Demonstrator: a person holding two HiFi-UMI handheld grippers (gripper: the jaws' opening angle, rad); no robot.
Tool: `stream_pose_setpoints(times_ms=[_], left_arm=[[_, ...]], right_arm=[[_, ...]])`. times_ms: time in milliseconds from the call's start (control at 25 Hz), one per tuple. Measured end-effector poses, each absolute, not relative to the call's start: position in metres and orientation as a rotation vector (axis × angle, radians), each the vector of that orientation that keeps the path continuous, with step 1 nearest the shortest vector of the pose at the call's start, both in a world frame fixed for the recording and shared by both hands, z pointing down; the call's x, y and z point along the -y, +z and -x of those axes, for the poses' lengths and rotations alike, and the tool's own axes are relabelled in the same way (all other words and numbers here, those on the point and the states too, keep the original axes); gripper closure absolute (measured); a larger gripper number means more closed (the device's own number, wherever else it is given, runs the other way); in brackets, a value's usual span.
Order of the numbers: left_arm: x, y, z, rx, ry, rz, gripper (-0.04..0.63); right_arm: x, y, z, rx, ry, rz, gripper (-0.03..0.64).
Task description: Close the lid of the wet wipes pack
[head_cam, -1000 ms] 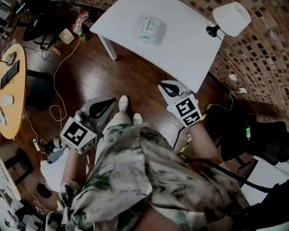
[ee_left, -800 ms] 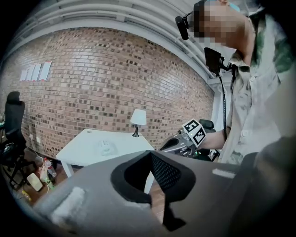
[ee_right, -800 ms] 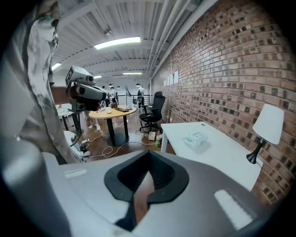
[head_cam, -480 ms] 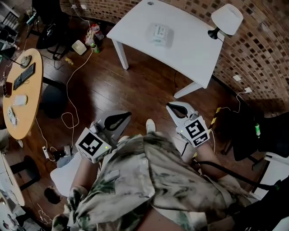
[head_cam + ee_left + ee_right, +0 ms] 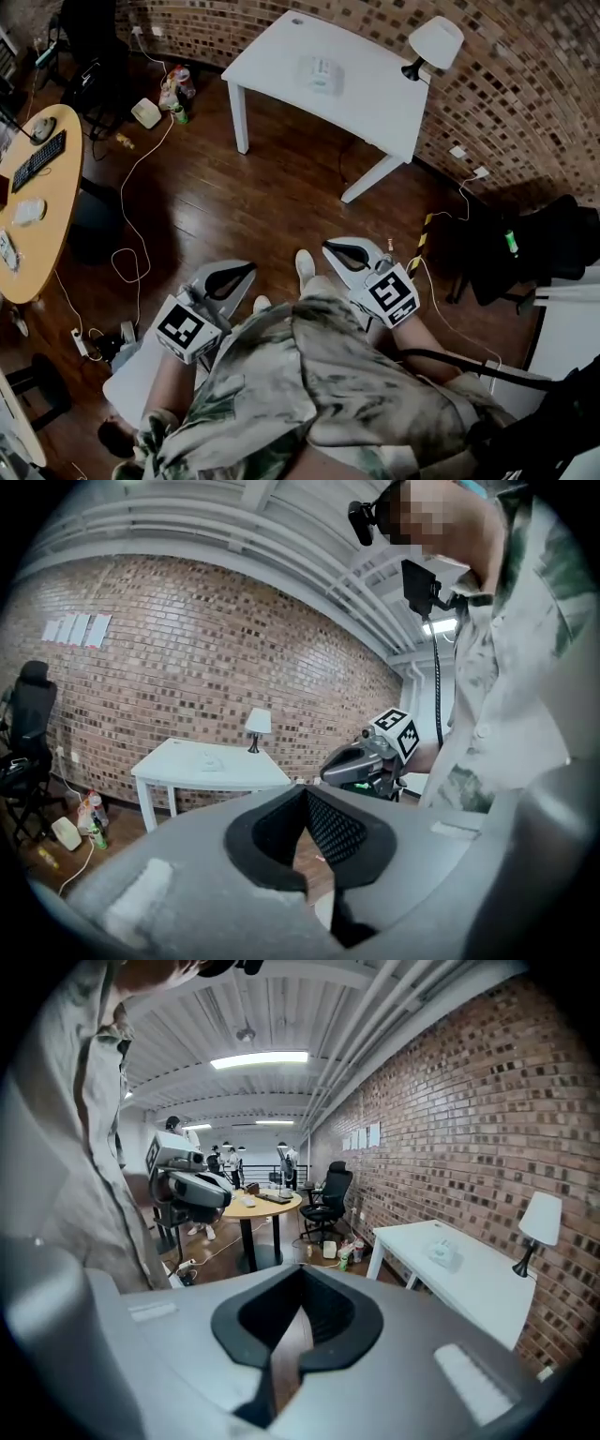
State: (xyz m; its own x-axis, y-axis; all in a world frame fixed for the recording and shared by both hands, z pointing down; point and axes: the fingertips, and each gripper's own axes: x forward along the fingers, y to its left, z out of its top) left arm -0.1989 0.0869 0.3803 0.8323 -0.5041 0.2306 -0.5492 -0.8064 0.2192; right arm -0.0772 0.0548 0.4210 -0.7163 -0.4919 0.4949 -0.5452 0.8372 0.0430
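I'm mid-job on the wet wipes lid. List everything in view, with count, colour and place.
wet wipes pack: one, white, on the white table, far from both grippers
white table: one, white, against the brick wall
lamp: one, white shade, at the white table's right end
round table: one, wood-coloured, at the left edge of the head view
keyboard: one, black, on the round table
floor clutter: a few bottles and bags, mixed colours, left of the white table
black chair: at least one, by the wall at right
left gripper: one, grey, jaws together, empty, low in front of the person
right gripper: one, grey, jaws together, empty, low in front of the person
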Motion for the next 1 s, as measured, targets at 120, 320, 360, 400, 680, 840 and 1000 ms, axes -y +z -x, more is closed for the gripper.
stream_pose_setpoints(times_ms=[120,320,360,400,680,840,1000], left_arm=[[-0.114,0.380,0.198,0.749,0.212,-2.763,0.594],[-0.146,0.375,0.182,0.683,0.196,-2.803,0.595],[-0.152,0.373,0.176,0.667,0.198,-2.808,0.595],[-0.160,0.371,0.169,0.650,0.202,-2.815,0.594],[-0.220,0.370,0.091,0.525,0.245,-2.853,0.595],[-0.273,0.362,0.022,0.490,0.243,-2.870,0.595],[-0.327,0.356,-0.019,0.504,0.270,-2.882,0.595]], right_arm=[[-0.090,0.409,0.083,2.514,0.154,-0.787,0.611],[-0.132,0.397,0.073,2.510,0.139,-0.847,0.611],[-0.140,0.395,0.069,2.513,0.136,-0.861,0.611],[-0.149,0.394,0.064,2.515,0.131,-0.871,0.611],[-0.232,0.395,-0.003,2.496,0.127,-0.946,0.610],[-0.295,0.396,-0.064,2.498,0.153,-0.985,0.611],[-0.345,0.398,-0.105,2.533,0.161,-0.990,0.611]])
